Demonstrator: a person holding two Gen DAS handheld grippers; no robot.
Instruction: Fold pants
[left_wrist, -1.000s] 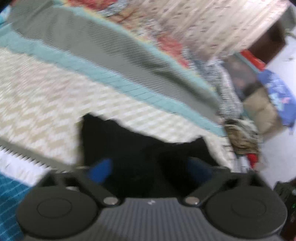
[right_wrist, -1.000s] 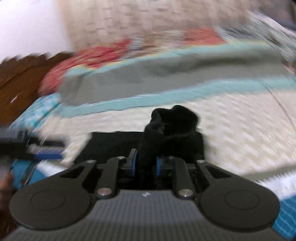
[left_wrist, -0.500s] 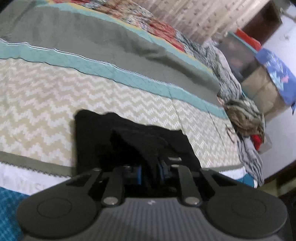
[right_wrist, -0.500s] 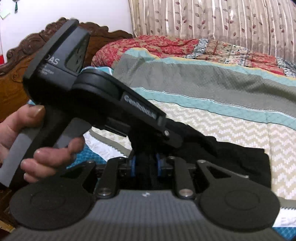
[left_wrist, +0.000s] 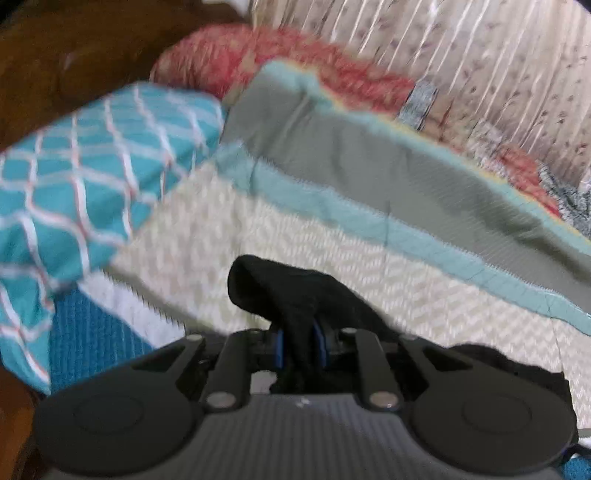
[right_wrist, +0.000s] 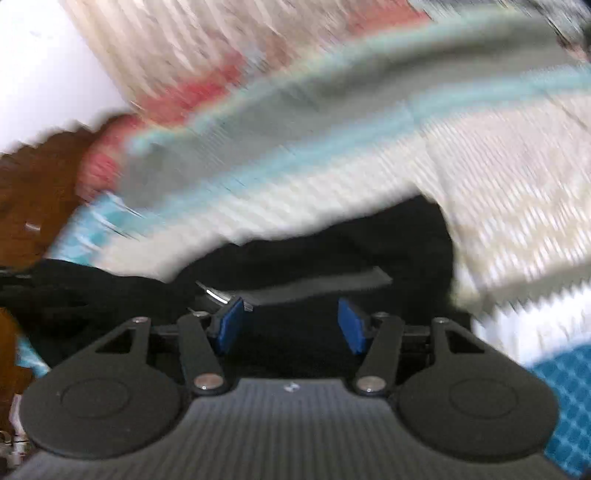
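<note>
Left wrist view: black pants (left_wrist: 295, 295) are pinched between the blue pads (left_wrist: 279, 349) of the left claw (left_wrist: 299, 349), which is pressed nearly together on a bunched fold of cloth. The fold rises ahead of the fingertips and droops to the left of them. More black cloth is seen trailing low to the right of the claw, lying on the zigzag bedspread (left_wrist: 424, 295). A teal lattice pillow (left_wrist: 92, 177) sits well ahead and left of the claw; a red patterned pillow (left_wrist: 240, 59) lies farther ahead. The picture is blurred.

Right wrist view: the right claw (right_wrist: 291, 326) is seen spread, its blue pads (right_wrist: 229, 325) well apart, and its jaws have just been opening. No cloth is pressed between them; the pants (right_wrist: 369, 240) lie just ahead of and beneath the fingertips, flat on the bed. A pale strip, perhaps a label or waistband lining, is seen just ahead of the pads; it cannot be told for certain. Heavy blur hides fine detail.

Progress, as judged: the garment appears gathered into a fairly compact dark shape, so at least part of the folding looks done. One portion is being carried by the left claw and is not yet laid down. Left to do, it seems: that portion laid over the flat part, released, and the stack smoothed.
</note>
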